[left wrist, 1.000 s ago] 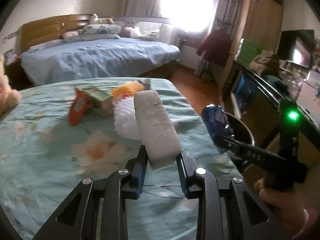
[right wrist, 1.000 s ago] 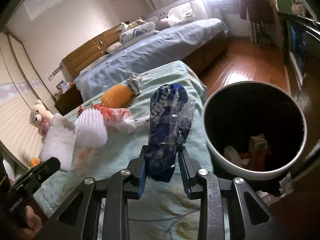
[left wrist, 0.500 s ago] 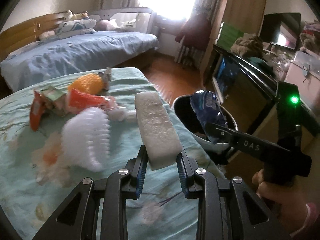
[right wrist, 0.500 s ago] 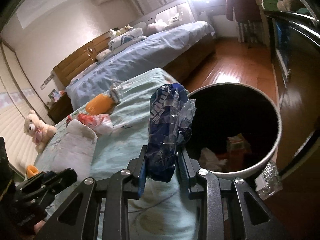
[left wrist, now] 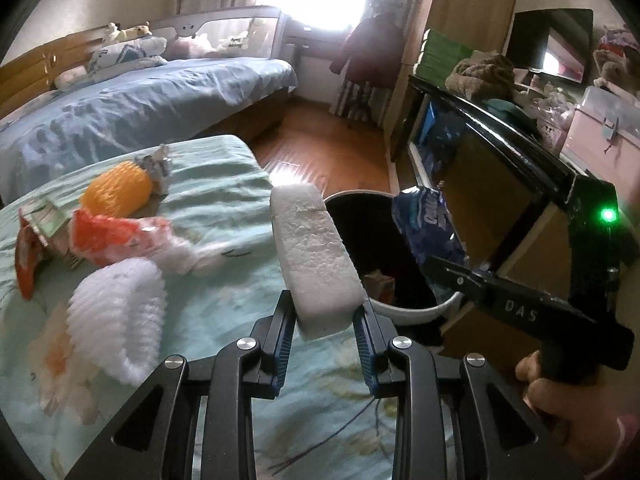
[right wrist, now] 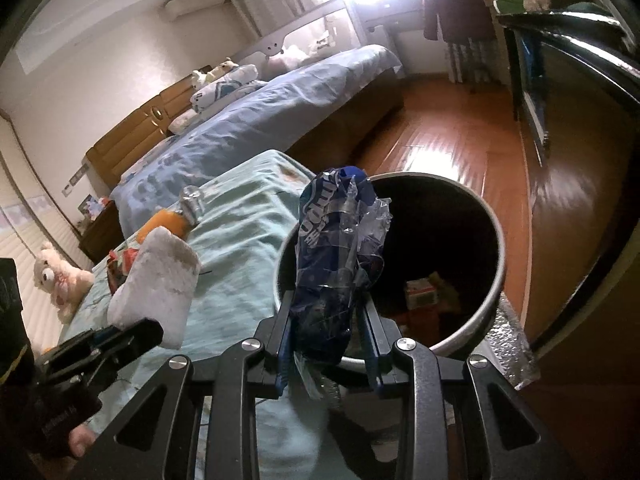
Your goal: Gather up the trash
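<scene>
**Both grippers loaded, bin just ahead**

The right gripper (right wrist: 326,344) is clenched on a crumpled blue plastic wrapper (right wrist: 336,256), which stands up between its jaws. Directly beyond those jaws opens the dark trash bin (right wrist: 494,248) — the wrapper already overlaps the near rim, with a few scraps lying on the bin's bottom. The left gripper (left wrist: 325,344) grips a white foam block (left wrist: 314,256) at its lower end; the block juts forward and up, and the bin (left wrist: 408,312) sits just past and to the right of its jaws.

The step in hand looks like the carry to the bin. Next, the right jaws need to pass fully over the opening and release; the foam block then calls for a swing rightward before letting go.

Left of the left jaws, more trash waits on the green cloth (left wrist: 240,280) — a white foam net (left wrist: 120,312), a red wrapper (left wrist: 108,236), an orange foam net (left wrist: 116,194).
</scene>
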A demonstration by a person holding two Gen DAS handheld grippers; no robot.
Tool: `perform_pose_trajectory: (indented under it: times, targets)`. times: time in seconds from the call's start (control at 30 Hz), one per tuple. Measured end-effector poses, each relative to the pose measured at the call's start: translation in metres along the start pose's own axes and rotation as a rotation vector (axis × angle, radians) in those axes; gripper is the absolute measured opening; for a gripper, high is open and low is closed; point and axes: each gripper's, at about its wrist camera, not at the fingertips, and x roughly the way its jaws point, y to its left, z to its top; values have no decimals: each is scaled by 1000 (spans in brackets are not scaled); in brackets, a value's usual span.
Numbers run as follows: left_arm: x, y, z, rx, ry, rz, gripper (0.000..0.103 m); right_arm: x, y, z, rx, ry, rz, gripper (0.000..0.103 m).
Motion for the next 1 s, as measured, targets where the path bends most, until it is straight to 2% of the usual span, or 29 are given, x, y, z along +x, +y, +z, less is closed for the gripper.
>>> perform_pose_trajectory:
  times: [0.53,1.0]
  targets:
    - [60,-33,31,44,60,-36,28,10,-34,16,35,19,-32,30]
    - [91,-46,43,43,101,-51,29,20,-46,23,53,44,-39,31]
